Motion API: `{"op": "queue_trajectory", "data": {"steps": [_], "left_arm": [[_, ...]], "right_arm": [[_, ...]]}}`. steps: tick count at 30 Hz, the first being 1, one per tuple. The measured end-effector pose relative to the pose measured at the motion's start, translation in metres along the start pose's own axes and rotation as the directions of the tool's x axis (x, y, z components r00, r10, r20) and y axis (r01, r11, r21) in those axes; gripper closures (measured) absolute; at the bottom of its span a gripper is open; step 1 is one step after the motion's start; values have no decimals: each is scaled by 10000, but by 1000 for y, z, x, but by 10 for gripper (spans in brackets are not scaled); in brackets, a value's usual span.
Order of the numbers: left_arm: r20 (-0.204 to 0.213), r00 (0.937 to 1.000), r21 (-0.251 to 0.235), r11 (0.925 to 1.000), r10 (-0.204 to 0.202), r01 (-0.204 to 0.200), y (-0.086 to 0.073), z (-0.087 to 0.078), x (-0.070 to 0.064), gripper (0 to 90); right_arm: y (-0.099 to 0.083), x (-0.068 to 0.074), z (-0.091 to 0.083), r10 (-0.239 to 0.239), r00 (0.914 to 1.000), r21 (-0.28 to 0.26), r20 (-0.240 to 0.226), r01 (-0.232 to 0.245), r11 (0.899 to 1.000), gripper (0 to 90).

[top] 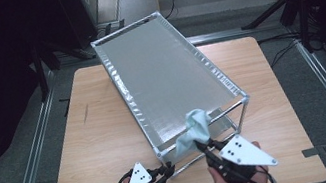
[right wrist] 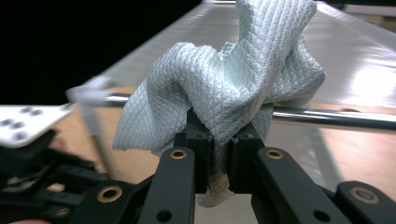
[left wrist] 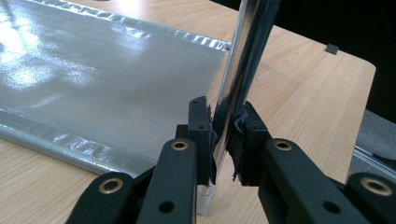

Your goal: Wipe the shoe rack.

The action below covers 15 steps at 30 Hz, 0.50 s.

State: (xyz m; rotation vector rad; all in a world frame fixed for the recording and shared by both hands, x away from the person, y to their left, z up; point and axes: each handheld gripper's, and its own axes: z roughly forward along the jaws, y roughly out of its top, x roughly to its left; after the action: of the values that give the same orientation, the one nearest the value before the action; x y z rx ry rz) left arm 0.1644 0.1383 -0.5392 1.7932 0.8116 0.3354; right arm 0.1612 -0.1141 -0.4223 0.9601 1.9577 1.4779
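A two-tier metal rack (top: 167,70) with silvery grey shelf sheets stands slantwise on the wooden table (top: 102,132). My left gripper (top: 169,170) is shut on the rack's near-left upright post (left wrist: 243,65), low down near the table. My right gripper (top: 206,146) is shut on a pale blue-green cloth (top: 194,129), bunched up and held against the rack's near top rail (right wrist: 336,119). In the right gripper view the cloth (right wrist: 224,88) rises above the jaws and drapes over that rail.
The lower shelf sheet (left wrist: 102,88) lies just above the table top beside my left gripper. Tripod legs and cables (top: 287,3) stand on the floor beyond the table's far right. Bare wood lies on either side of the rack.
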Motion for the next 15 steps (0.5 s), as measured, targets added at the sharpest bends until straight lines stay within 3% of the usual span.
{"op": "queue_trajectory", "data": {"steps": [3,5,10,15], "left_arm": [[-1,10000,-3,10000,-10,10,0,0,0,797],[-14,10000,16,10000,11,-11,0,0,0,798],[24,10000,60,10000,45,-45,0,0,0,798],[62,9999,105,9999,115,-116,0,1,0,798]], "right_arm": [[-1,10,2,-373,9991,31,-189,374,9993,818],[-2,6,2,-399,9991,53,-121,400,9992,817],[-3,-22,-6,103,9978,18,653,-104,9999,818],[-8,-58,-18,813,9837,-120,1605,-804,9967,818]]}}
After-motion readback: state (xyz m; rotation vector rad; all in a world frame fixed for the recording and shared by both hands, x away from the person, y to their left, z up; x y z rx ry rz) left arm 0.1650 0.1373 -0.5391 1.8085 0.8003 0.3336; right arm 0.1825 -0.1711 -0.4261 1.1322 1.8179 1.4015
